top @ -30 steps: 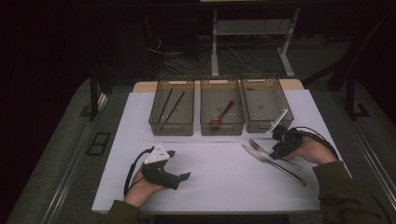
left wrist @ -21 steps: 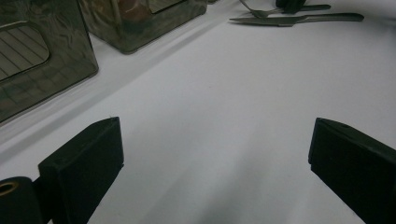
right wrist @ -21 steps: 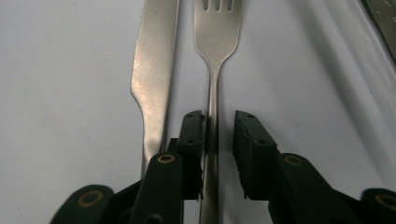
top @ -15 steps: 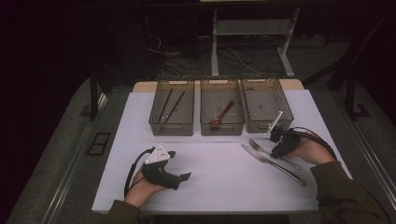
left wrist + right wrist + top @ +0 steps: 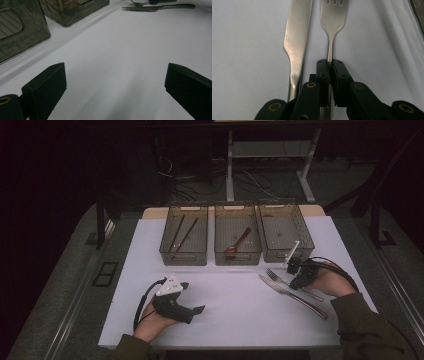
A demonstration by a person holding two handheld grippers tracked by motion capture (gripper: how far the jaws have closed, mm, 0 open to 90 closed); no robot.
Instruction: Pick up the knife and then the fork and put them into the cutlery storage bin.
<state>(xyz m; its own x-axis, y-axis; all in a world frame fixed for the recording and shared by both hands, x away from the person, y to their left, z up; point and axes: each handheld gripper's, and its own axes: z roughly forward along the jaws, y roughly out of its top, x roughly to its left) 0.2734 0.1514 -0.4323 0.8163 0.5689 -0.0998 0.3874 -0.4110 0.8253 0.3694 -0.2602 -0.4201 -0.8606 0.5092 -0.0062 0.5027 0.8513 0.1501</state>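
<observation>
White table sheet (image 5: 235, 300) covered most of the table, matte and smooth. Three clear smoked plastic bins stood in a row at its far edge: left bin (image 5: 183, 251) with two dark chopsticks (image 5: 181, 234), middle bin (image 5: 237, 254) with a brown spoon (image 5: 237, 243), right bin (image 5: 286, 251) bare apart from a pale flat strip leaning at its front corner, can't tell what that is.

Knife (image 5: 295, 45) and fork (image 5: 333, 22) lay side by side on the sheet, just in front of the right bin, both polished steel, thin and flat.

Left gripper (image 5: 176, 301) rested on the sheet near the front, jaws spread wide, nothing between them, just bare sheet.

Right gripper (image 5: 330, 72) was down at the fork handle, jaws pinched nearly together on the narrow neck below the tines, so it had hold of the fork, which lay flat on the sheet, not lifted. Knife touching or almost touching the fork's side, hard to tell.

Risks, judged from this: handle is slim, slick metal and the grip is narrow and near one end, so the fork could swivel or slip out on lift. Knife so close could get dragged or knocked. Tines could catch the bin rim if it goes to the right bin.
</observation>
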